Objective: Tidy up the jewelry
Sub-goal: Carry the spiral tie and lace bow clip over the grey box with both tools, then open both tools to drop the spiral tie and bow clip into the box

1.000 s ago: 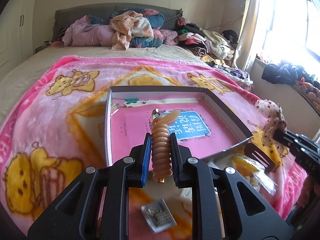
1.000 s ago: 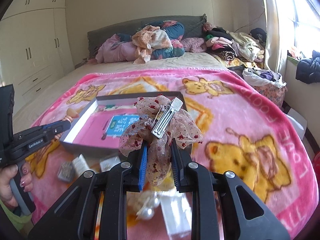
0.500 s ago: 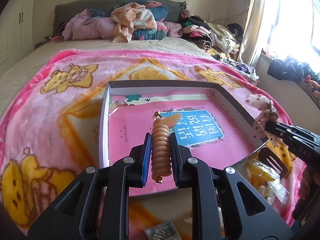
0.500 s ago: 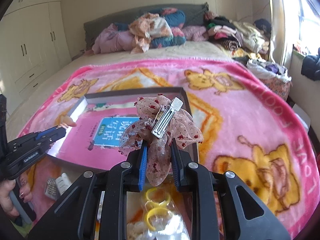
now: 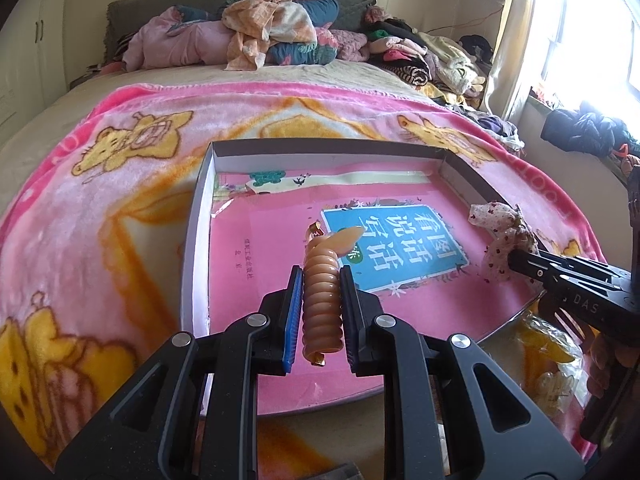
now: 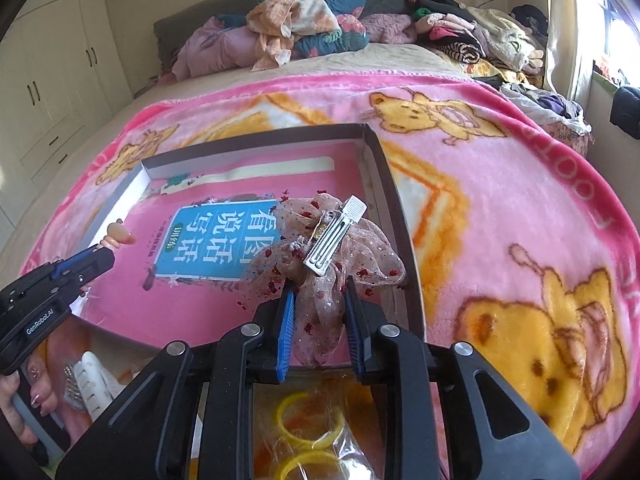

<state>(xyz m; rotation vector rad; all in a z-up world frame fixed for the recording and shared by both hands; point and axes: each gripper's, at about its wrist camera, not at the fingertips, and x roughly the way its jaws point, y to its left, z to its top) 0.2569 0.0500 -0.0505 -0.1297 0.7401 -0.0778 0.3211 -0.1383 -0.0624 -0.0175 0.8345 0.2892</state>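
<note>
Fleecy pink blanket (image 5: pixel 120 184) — tongs (image 5: pixel 320 312) pinch ribbed coil clip (image 5: pixel 322 300)

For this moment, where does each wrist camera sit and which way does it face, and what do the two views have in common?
Left wrist: sits behind the left gripper, facing the headboard over the box; its fingers clamp a spiral hair clip; the right gripper enters at right.
Right wrist: sits behind the right gripper, clamping a mesh bow clip; the left gripper enters at left.
Shared: box, pink book, blanket.
</note>
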